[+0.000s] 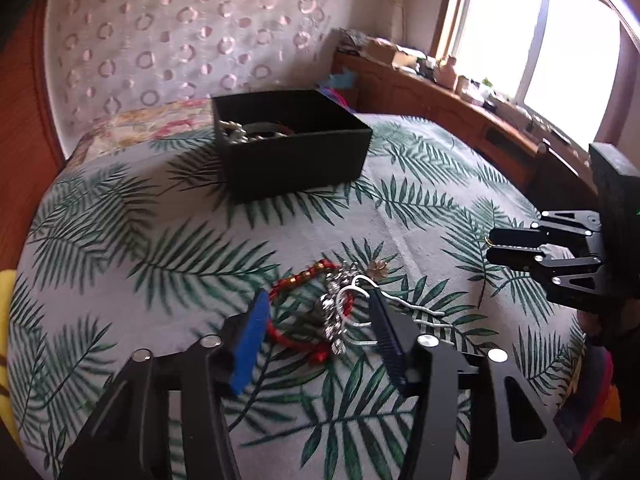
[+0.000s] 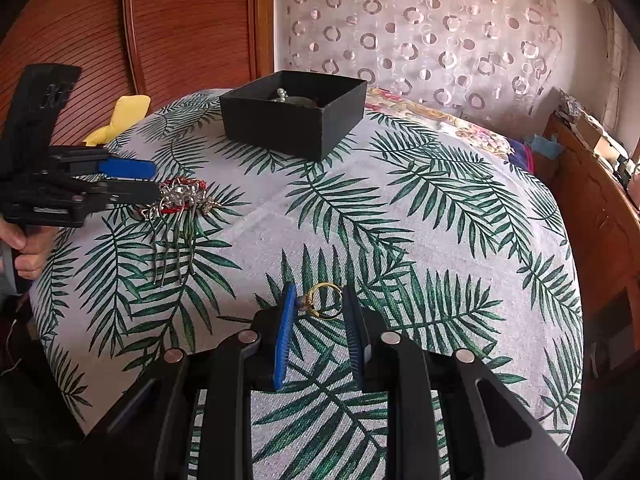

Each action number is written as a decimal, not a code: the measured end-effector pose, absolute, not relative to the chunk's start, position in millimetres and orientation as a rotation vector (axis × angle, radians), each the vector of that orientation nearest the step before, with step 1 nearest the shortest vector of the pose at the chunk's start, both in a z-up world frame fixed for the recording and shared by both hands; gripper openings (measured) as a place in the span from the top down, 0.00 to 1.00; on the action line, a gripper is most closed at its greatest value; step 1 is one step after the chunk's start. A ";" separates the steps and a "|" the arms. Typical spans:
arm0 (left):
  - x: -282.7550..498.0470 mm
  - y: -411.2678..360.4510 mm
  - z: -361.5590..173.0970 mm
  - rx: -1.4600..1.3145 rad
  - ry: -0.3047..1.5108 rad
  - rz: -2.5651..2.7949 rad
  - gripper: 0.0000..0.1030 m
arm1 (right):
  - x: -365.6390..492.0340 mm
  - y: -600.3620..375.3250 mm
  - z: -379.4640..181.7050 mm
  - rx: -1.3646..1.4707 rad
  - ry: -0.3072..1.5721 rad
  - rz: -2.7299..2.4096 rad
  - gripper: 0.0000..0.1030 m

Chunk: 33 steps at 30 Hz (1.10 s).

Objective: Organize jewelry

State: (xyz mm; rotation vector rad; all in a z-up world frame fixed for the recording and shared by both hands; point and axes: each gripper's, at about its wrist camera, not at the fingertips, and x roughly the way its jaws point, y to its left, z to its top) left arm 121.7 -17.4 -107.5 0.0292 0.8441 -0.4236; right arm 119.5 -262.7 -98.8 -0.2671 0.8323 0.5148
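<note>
**Jewelry on a leafy bed, one ring held up**

A big bed (image 2: pixel 440 216) has a white cover with green leaf prints. A wall with round ring shapes is behind it, and a bright window (image 1: pixel 532 36) is off to one side in the left wrist view.

A black box (image 2: pixel 296 114) sits open on the bed, far from both grippers. Some shiny jewelry lies inside it.

The left gripper (image 1: pixel 316 320) is low over a small pile of jewelry on the bed. Its blue pads stand partway open around the pile. I cannot tell if they press on anything. In the pile is a red bead bracelet (image 1: pixel 296 280), a silver hair comb (image 2: pixel 176 232) with long teeth, and a sparkly silver piece (image 1: pixel 334 320). A hand (image 2: pixel 28 252) holds this gripper's handle.

The right gripper (image 2: pixel 318 304) is nearer the front of the bed, well apart from the pile. It is closed narrow on a small gold ring (image 2: pixel 324 302), and the ring sits between its pads.
</note>
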 end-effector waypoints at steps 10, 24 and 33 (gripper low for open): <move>140.6 -27.6 -115.6 -0.007 0.907 -0.493 0.78 | 119.0 -261.9 -97.3 -0.259 0.823 0.517 0.74; 110.9 -32.6 -93.0 0.041 0.821 -0.491 0.90 | 119.1 -263.9 -88.8 -0.255 0.804 0.521 0.74; 106.4 -22.6 -68.5 0.011 0.743 -0.465 0.93 | 122.5 -255.4 -73.8 -0.262 0.771 0.536 0.74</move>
